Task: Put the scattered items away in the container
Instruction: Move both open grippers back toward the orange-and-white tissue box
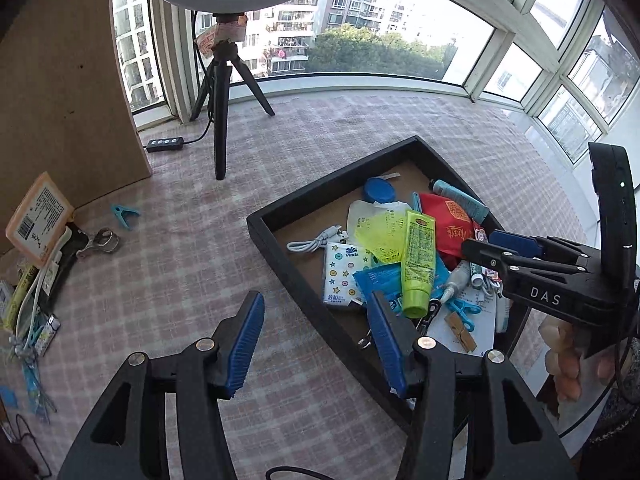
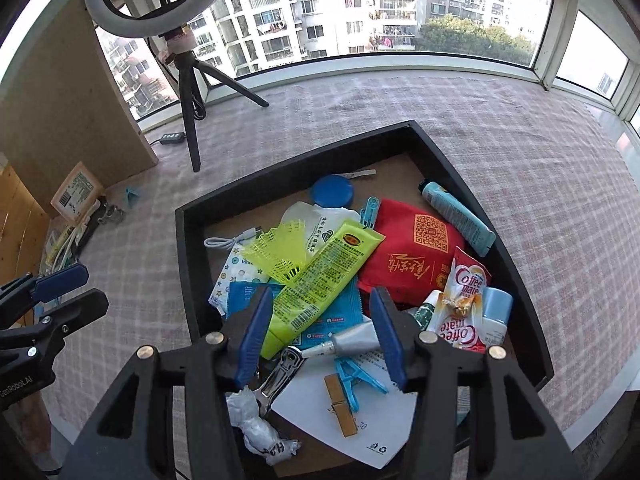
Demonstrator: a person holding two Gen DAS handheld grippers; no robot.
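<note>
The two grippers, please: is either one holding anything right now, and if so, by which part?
Nothing is held. The left gripper is open over the tablecloth, and the right gripper is open above the tray, its fingers empty.

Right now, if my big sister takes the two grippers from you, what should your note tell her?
Left gripper: open, holding nothing, over the tablecloth at the tray's near-left edge.
Right gripper: open, holding nothing, over the pile in the tray.
Black tray: already holds the green tube, red pouch, blue round tin, tissue pack, white cable, pegs and sachets.
Left to do: the blue clip and metal clip on the cloth, plus the heap by the orange packet at the left edge.
</note>
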